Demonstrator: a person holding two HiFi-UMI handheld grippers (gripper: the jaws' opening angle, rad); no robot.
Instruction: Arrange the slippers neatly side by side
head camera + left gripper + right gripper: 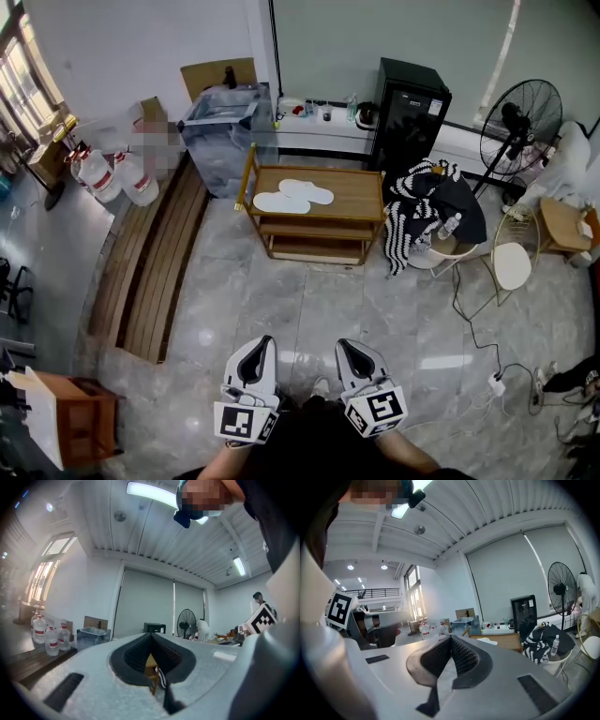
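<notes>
**Head view.** I stand on the tiled floor, well away from the low wooden table [361,202]. The two white slippers [293,196] lie on its top, toward the left half, nearer the back edge than the front. They touch or overlap and sit staggered: the left one is closer to the front-left corner, and the right one is pushed back and angled. That is not yet neat. My left gripper [262,341] and right gripper [346,345] are held low by my body, tips forward, with nothing in them.

**Left gripper view.** The left gripper [151,637] has its dark ribbed pads pressed together at the tip and pinches nothing. Through the notch below I see only a sliver of the table's [151,665] wood.

**Right gripper view.** The right gripper [451,639] is likewise pressed together and empty. Past it I can see the table [508,642] and a pale slipper [488,641] on its top.

I judge the step in hand to be the approach, since nothing has been arranged. To do it well I should walk up square to the front edge and spread both jaws before reaching in. I would take each slipper by its rim, one per gripper. I think the front-left one should be lifted first, so the pair comes apart without dragging. Soft, flat slippers will likely flop, so a low lift and a short carry seem wise. Then I would set them parallel, with toes level and sides just touching.
</notes>
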